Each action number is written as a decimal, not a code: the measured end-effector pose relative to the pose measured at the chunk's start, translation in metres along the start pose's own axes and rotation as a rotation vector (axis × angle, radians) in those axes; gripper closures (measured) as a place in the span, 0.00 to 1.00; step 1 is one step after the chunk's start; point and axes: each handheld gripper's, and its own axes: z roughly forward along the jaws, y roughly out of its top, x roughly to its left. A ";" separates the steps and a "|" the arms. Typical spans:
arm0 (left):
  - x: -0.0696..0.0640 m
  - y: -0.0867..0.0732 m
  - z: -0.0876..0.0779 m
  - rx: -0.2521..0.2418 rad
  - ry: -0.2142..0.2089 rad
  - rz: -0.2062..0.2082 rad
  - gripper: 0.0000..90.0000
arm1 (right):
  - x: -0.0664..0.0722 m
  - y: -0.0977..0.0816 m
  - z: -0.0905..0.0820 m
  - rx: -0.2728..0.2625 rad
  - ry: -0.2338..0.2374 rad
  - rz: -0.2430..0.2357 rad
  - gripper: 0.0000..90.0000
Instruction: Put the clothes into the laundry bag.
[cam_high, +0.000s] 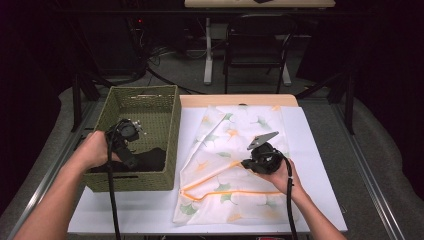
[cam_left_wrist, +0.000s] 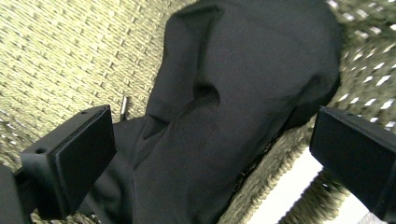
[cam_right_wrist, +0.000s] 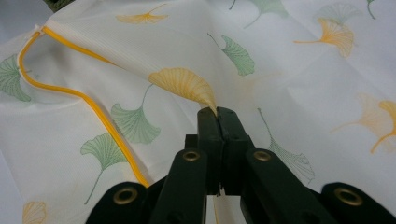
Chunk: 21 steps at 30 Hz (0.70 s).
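At the left, the left gripper (cam_high: 131, 141) hangs over the woven basket (cam_high: 165, 107), its 2 fingers (cam_left_wrist: 70, 163) spread wide and holding nothing. In the left gripper view the black garment (cam_left_wrist: 243, 93) lies crumpled on the basket floor directly ahead of and between those fingers, not yet touched by either pad, with the basket's weave showing on both sides of it. The step in hand looks like the reach for that garment: the fingers are lined up over a thick fold but have not closed. To the right of the basket, on the white surface (cam_high: 320, 150), lies the mesh laundry bag (cam_high: 235, 130) printed with ginkgo leaves, its yellow-edged opening (cam_high: 200, 187) turned toward the basket. The right gripper (cam_high: 246, 163) sits on the bag; in the right gripper view its fingers (cam_right_wrist: 218, 126) are pressed fully together, pinching a thin layer of the bag's fabric at their tips, just beside a yellow leaf, with the yellow trim off to their left. This looks like a hold meant to keep the bag steady or lift its upper layer. The next move probably calls for the left fingers to sink onto the fold, close firmly on enough cloth that it does not slip, then lift it clear of the basket wall toward the bag's mouth, while the right hold keeps that mouth open.
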 end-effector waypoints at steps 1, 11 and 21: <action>0.002 0.002 0.004 0.012 -0.005 0.001 0.01 | 0.000 0.000 0.000 0.000 0.000 0.000 1.00; 0.003 0.010 0.024 0.070 -0.056 0.020 0.07 | -0.001 0.000 -0.001 -0.001 -0.002 0.001 1.00; 0.003 0.014 0.034 0.089 -0.098 0.043 0.21 | 0.000 0.000 0.000 0.005 -0.004 0.004 1.00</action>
